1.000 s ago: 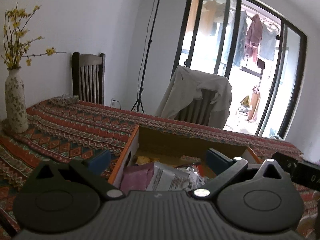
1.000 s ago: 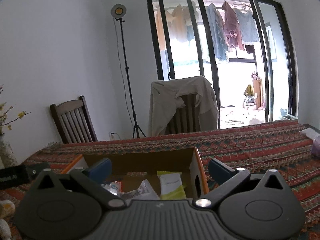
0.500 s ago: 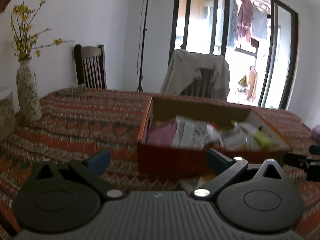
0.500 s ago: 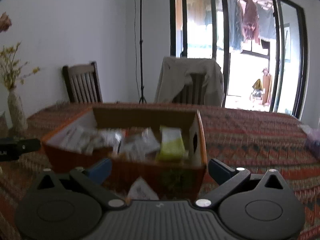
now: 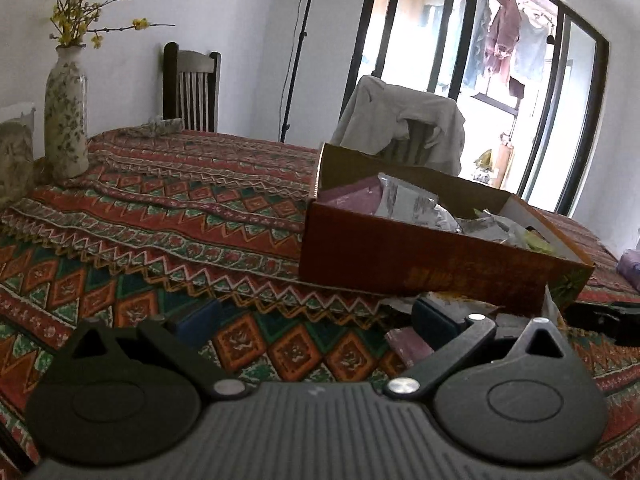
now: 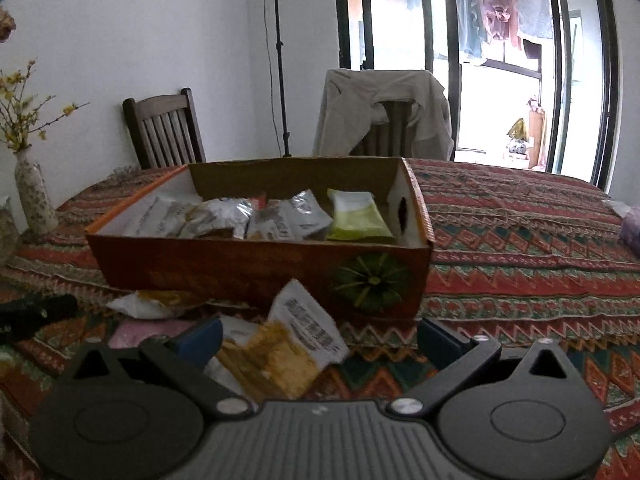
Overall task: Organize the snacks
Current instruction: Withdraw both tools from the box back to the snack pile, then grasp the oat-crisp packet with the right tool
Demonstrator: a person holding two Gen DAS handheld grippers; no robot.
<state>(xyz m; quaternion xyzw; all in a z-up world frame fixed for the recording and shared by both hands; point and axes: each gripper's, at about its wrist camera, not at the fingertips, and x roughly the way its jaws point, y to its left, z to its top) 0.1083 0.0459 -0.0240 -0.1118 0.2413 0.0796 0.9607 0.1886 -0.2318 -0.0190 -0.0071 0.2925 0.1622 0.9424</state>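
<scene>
The left gripper (image 5: 316, 322) hangs low over the patterned tablecloth (image 5: 168, 216), jaws spread wide and holding nothing, aimed at the near left corner of the orange cardboard box (image 5: 404, 256). The right gripper (image 6: 320, 336) sits level in front of the box (image 6: 256, 268), jaws likewise apart and empty, with a yellow-and-white snack packet (image 6: 288, 344) lying on the cloth between its fingers. More snack packets (image 6: 256, 220) fill the box; a green one (image 6: 356, 216) lies at its right end. Left of the box stands a flowered vase (image 5: 66, 112); behind the box are two wooden chairs (image 6: 164, 132), one draped with a pale jacket (image 6: 384, 112), and glass doors (image 6: 500, 60)
</scene>
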